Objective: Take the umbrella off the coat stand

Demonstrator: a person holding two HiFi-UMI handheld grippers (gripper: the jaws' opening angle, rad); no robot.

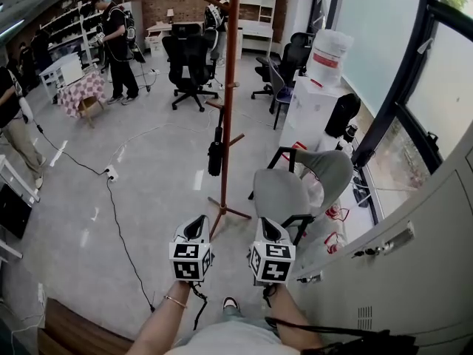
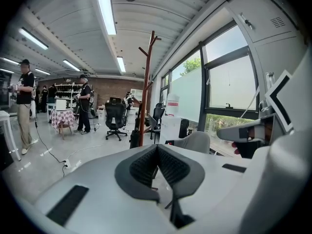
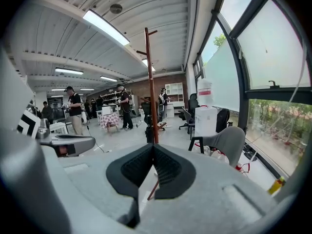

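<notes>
A tall brown wooden coat stand (image 1: 229, 102) rises from the grey floor ahead of me. A folded black umbrella (image 1: 215, 154) hangs from one of its lower pegs, close against the pole. Both grippers are held low in front of me, short of the stand's feet. The left gripper (image 1: 196, 223) and the right gripper (image 1: 266, 226) are shut and empty, side by side. In the left gripper view the coat stand (image 2: 146, 87) and umbrella (image 2: 134, 138) stand beyond the closed left gripper (image 2: 157, 148). In the right gripper view the coat stand (image 3: 151, 87) and umbrella (image 3: 149, 133) rise just past the closed right gripper (image 3: 152, 148).
A grey chair (image 1: 284, 191) stands right of the stand's base. Black office chairs (image 1: 188, 69) are farther back. A cable and socket strip (image 1: 111, 174) lie on the floor at left. A white cabinet with a water jug (image 1: 327, 59) is at right. People (image 1: 114, 46) stand at the back left.
</notes>
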